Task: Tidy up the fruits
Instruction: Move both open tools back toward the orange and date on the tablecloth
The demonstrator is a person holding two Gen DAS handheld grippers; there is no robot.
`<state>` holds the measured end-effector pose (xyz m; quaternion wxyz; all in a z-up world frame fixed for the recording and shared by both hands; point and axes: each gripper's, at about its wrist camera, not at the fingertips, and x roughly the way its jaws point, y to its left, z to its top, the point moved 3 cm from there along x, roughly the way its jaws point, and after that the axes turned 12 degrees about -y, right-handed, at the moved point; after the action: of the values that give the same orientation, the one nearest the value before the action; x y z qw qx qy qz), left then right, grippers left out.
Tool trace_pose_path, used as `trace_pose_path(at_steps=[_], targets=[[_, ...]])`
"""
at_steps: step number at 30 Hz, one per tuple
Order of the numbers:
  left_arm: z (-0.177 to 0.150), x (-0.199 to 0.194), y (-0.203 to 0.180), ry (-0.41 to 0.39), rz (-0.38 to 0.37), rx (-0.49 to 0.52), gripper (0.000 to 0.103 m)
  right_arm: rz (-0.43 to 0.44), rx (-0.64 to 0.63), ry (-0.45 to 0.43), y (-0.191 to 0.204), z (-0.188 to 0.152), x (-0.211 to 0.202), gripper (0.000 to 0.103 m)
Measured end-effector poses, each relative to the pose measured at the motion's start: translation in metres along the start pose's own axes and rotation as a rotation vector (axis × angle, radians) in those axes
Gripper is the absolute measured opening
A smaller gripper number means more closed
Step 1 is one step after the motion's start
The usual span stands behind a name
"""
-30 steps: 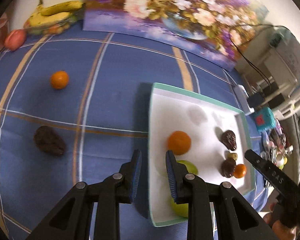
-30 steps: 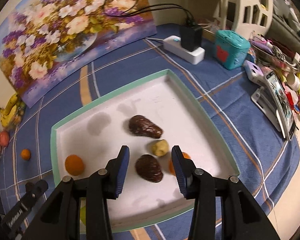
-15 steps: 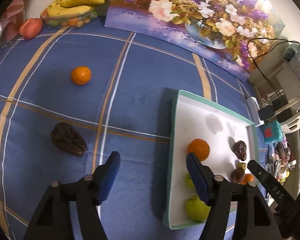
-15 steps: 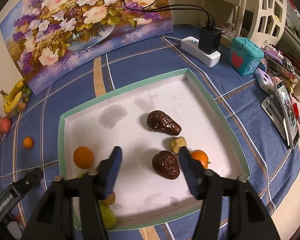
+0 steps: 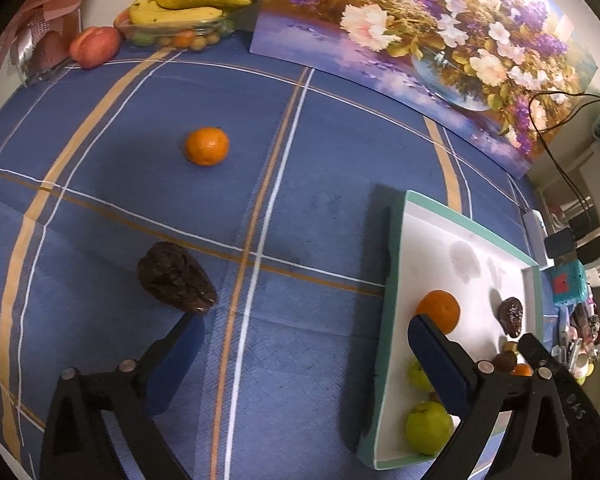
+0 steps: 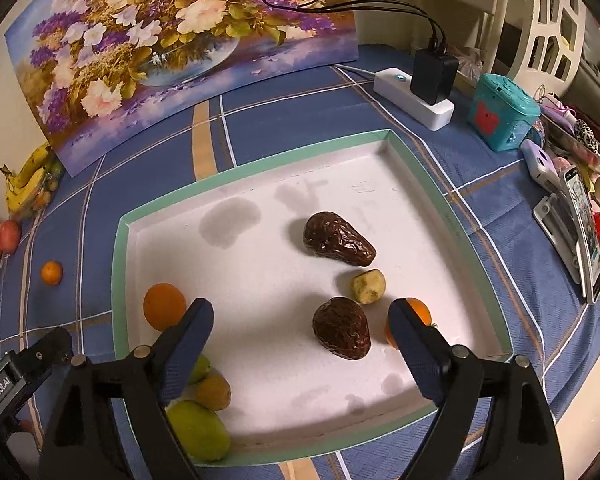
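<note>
A white tray with a green rim (image 6: 260, 164) (image 5: 396, 248) lies on the blue cloth. It holds two dark brown fruits (image 6: 342, 333) (image 6: 336, 236), an orange (image 6: 163, 306), a second orange (image 6: 418, 312), a small yellow piece (image 6: 367, 286) and green fruits (image 6: 198, 424). Outside it lie an orange (image 5: 206, 146) and a dark brown fruit (image 5: 174, 278). My left gripper (image 5: 304, 344) is open and empty over the cloth, just right of that brown fruit. My right gripper (image 6: 300, 328) is open and empty above the tray's near half.
A bowl with bananas (image 5: 188, 8) and a red fruit (image 5: 94, 40) stand at the far edge beside a flower painting (image 5: 440, 40). A power strip (image 6: 414, 98), a teal box (image 6: 502, 112) and a phone (image 6: 580, 216) crowd the right side.
Both grippers have opened wide. The left gripper has swung left, away from the tray towards the loose brown fruit. The right gripper has pulled back a little from the tray.
</note>
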<state>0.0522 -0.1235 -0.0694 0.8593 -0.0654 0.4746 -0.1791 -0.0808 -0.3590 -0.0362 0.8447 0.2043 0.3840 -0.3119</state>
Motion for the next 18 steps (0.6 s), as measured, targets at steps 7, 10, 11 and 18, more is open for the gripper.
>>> trace_pose_path(at_steps=[7, 10, 11, 18], targets=[[0.006, -0.004, 0.009, -0.017, 0.02, -0.024, 0.103, 0.022, 0.028, -0.049, 0.001, 0.003, -0.005, 0.093], [0.009, -0.007, 0.011, -0.031, 0.011, -0.025, 0.103, 0.042, 0.031, -0.044, 0.004, 0.003, -0.004, 0.093], [0.01, -0.008, 0.012, -0.034, 0.004, -0.027, 0.103, 0.049, 0.03, -0.042, 0.006, 0.003, -0.004, 0.093], [0.028, -0.021, 0.023, -0.067, -0.042, -0.031, 0.103, 0.072, 0.002, -0.039, 0.017, 0.003, -0.005, 0.093]])
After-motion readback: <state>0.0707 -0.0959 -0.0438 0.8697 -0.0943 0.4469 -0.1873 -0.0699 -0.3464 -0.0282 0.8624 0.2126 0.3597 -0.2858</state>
